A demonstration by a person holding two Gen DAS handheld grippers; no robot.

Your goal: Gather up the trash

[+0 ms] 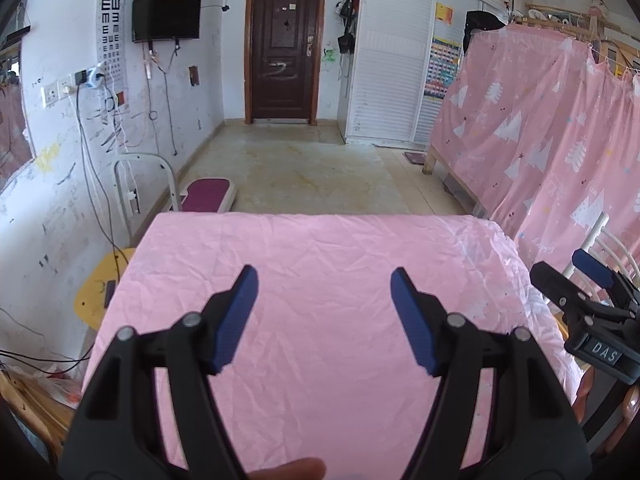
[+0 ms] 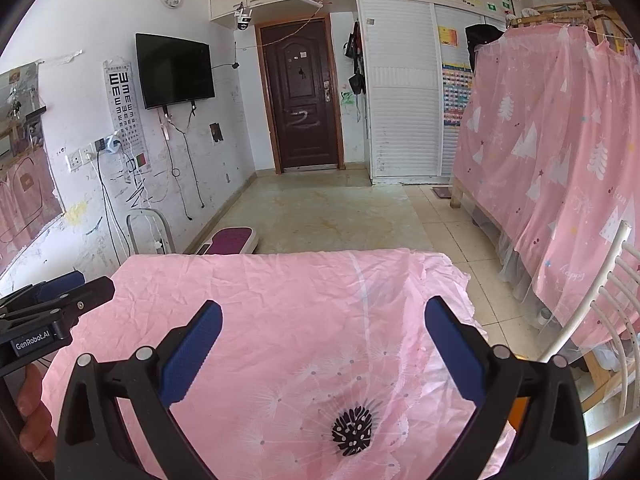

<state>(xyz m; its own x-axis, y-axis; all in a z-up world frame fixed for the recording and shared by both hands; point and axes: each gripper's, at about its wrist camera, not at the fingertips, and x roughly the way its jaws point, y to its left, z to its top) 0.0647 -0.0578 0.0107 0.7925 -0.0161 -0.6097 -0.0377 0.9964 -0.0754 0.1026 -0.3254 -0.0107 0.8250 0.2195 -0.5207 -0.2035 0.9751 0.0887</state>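
both grippers hang above a table draped in a wrinkled pink cloth [image 1: 320, 280], the left gripper [image 1: 324, 312] with its blue ribbed fingers [image 1: 236, 320] spread wide and grasping nothing, the right gripper [image 2: 324, 356] likewise released and empty. no trash shows in either view: the cloth top carries nothing, and the tiled floor [image 1: 304, 172] toward the dark wooden door [image 1: 282, 44] looks bare, so the task's thing is out of sight. the likely risk is a blind reach: hard plastic fingertips could snag the thin, creased fabric, printed with a black dandelion head [image 2: 352, 430], and drag it off the table edge, or the two tools, close side by side, could knock together. a white metal chair back [image 2: 600, 320] stands just beside the table on the right.
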